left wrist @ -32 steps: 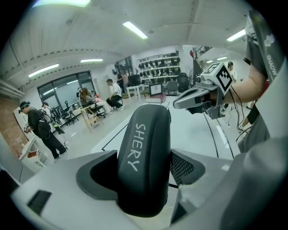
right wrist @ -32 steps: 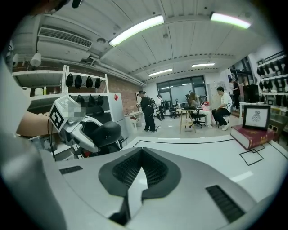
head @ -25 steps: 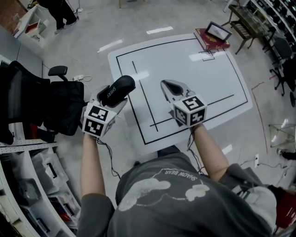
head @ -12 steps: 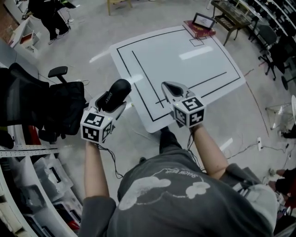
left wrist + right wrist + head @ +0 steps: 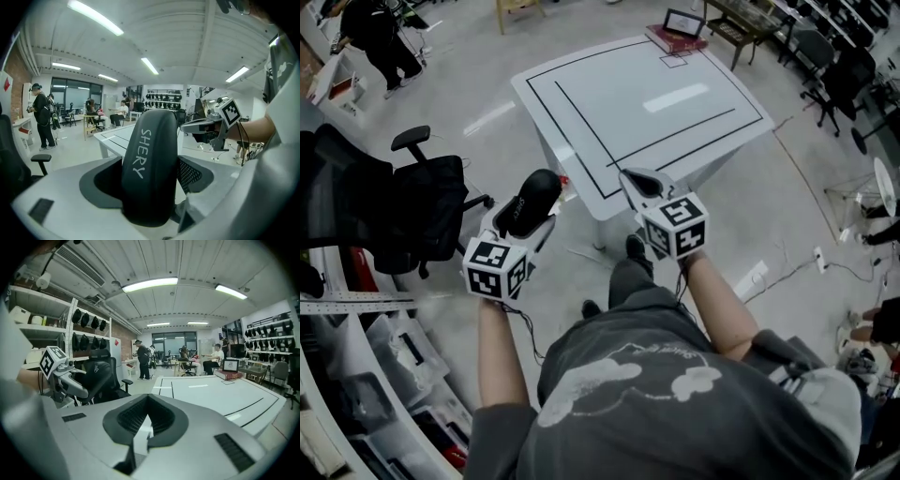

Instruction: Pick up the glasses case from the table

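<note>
Glasses case (image 5: 530,192), black and oblong with the word SHERY in white along its side, is clamped in the left tongs (image 5: 534,208). The jaws are pressed against its two long sides. In the left gripper view it is seen standing on end between the jaws, its rounded top jutting past their tips. It is held in the air, clear of the counter (image 5: 656,103), over the grey floor (image 5: 487,103) just off the counter's near corner.

The right tongs (image 5: 635,182) are carried beside the left, near that same corner. Their jaws are closed tip to tip, and nothing is seen between them in the right gripper view. A marker cube (image 5: 675,225) is borne at the back of the right tongs, and both tongs are held out on bare forearms.

The white counter is marked with black lines (image 5: 581,122), and no object is seen inside them. At its far corner a red book (image 5: 667,40) is laid flat, with a small framed picture (image 5: 684,21) propped on it. A black office chair (image 5: 422,202) is placed on the floor to the left of the left tongs, well apart from the counter.
</note>
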### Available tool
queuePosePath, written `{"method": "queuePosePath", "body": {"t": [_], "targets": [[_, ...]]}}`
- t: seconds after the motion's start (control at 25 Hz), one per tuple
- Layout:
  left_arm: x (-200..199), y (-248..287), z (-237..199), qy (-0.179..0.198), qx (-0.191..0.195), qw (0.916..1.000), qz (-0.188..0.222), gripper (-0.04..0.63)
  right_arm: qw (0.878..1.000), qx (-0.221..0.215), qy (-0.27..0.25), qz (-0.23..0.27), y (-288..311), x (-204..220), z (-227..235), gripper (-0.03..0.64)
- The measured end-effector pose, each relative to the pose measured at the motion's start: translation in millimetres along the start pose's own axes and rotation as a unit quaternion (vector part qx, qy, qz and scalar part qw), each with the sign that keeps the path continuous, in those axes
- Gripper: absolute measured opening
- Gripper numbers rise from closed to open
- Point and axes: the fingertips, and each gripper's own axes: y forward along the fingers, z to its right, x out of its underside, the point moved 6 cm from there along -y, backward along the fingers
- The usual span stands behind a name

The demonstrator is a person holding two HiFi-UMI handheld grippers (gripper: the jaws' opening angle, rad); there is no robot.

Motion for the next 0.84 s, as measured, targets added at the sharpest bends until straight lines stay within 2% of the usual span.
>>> {"method": "queuePosePath", "body": {"t": [0.16,0.48,0.84], "targets": [[17,-12,15,-0.027,0.011,0.9996,0.001,0.350,1.000,0.008,0.003,-0.007,-20,11,-6,0.000],[24,-15,51,-0.028,0.015,0.9995,-0.001,0.350,1.000,0.022,0.018,-0.008,-55,29,2,-0.002],[17,-13,128,-0.043,0.005,0.9990,0.008,0.350,1.000,0.010,0.027,-0.010,-135,49,26,-0.002]]}}
